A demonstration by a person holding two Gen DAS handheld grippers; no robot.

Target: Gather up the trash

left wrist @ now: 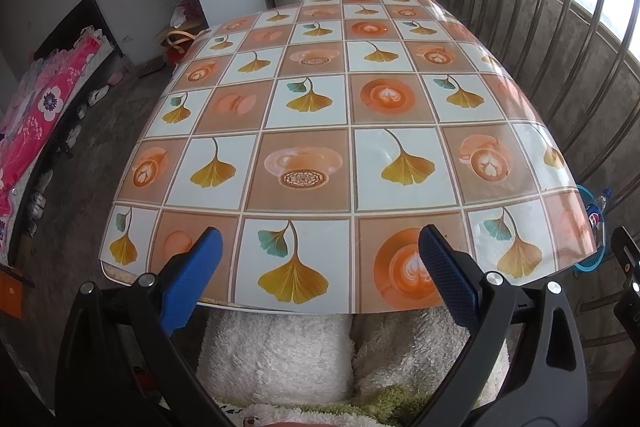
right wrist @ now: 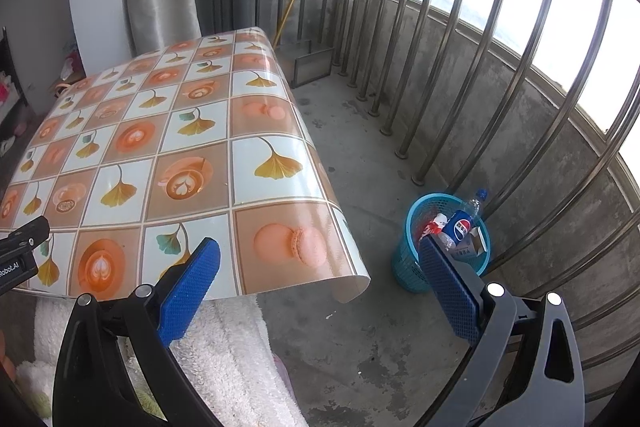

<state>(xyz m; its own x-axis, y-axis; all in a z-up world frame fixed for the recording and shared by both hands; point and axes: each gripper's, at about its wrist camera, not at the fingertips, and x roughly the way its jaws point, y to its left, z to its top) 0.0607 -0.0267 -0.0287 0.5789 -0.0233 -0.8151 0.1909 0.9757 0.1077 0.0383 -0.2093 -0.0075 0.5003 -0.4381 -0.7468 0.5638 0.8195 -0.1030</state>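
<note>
**Surface bare, bin loaded: checking for leftovers**

Far left in the left wrist view: a bed (left wrist: 36,115) with pink bedding, shoes along the floor beside it. Nothing there we would call trash, though details are small.

Left tool (left wrist: 320,255): blue pads spread wide, nothing between them, held at the near edge of the surface (left wrist: 312,107). The patterned cloth shows no loose item anywhere we can see.

Right tool (right wrist: 320,267): also spread and empty, over the surface's right near corner and the concrete floor (right wrist: 360,339).

Right of the surface, on the floor near the railing (right wrist: 460,67): the blue basket (right wrist: 404,267). Inside it sit a cola bottle (right wrist: 460,225), a clear bottle (right wrist: 474,201), a red-and-white wrapper (right wrist: 434,225) and a small carton (right wrist: 478,241).

Our judgement: collection looks close to done. To do this step well, we would sweep both cameras across the surface edges and the floor around the basket before stopping, keeping both tools spread so any stray piece can be taken straight away.
</note>
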